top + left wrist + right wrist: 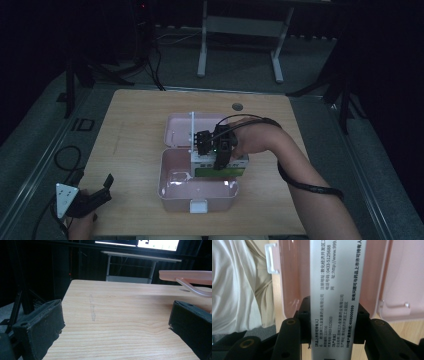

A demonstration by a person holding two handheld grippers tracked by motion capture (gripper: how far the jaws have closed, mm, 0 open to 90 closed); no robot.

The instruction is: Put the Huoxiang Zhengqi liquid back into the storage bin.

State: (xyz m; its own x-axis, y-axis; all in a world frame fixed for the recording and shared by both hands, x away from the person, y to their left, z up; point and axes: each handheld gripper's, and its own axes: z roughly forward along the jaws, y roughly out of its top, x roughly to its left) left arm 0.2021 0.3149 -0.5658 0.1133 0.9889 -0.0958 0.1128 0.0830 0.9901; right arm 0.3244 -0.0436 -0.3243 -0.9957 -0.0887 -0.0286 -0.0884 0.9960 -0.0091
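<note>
We keep the right gripper (220, 152) clamped on the white medicine carton (334, 290), held over the open pink case (170, 190) at table centre; lower it level, clear of the rim; our left gripper (100, 192), jaws spread, idles at eight o'clock.

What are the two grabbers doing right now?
Left gripper: open, holding nothing, over the table.
Right gripper: shut on the white box, above the open pink case.
</note>
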